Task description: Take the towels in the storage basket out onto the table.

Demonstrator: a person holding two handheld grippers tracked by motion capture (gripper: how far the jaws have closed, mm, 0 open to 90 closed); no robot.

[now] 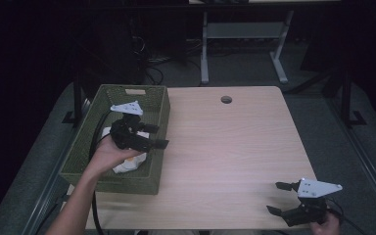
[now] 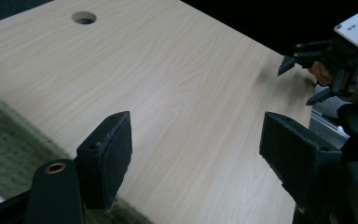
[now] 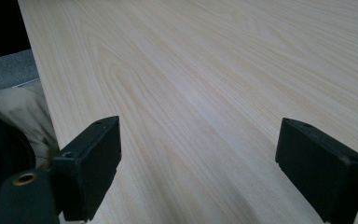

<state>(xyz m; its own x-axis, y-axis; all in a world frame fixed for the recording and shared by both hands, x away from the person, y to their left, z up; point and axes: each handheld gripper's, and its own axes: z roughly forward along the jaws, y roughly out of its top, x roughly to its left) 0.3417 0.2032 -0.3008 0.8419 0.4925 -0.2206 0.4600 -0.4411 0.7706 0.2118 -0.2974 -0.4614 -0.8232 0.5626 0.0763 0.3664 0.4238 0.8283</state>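
in the high view, a light wood table (image 1: 225,156) fills the middle, with a round hole (image 1: 226,100) near its far edge. a green woven basket (image 1: 159,105) sits on the table's left side. the person's left hand (image 1: 108,152) holds the left gripper (image 1: 157,136) above the basket, jaws apart and pointing to the right, over the basket's right wall. under that hand, inside the basket, lies something white with a touch of orange (image 1: 127,165); what it is cannot be told. a grey three-cornered plate tops the gripper. at the near right corner of the table, the right hand (image 1: 329,225) holds the right gripper (image 1: 280,198), jaws apart and pointing left, well apart from the basket. beyond the table stands a grey metal frame (image 1: 245,34) on a dark floor.

in the left gripper view, the two black jaws stand wide apart with nothing between them but bare table top (image 2: 177,93). the green basket's weave (image 2: 9,149) shows at lower left, beneath the left jaw. the round hole (image 2: 84,17) lies at upper left. far off at upper right is the right gripper (image 2: 298,79), jaws spread, with a hand behind it.

in the right gripper view, the black jaws are wide apart, empty, over the wood grain of the table (image 3: 205,84). at the left edge, past the table's rim, some pale beige cloth (image 3: 23,116) shows, just beside the left jaw.
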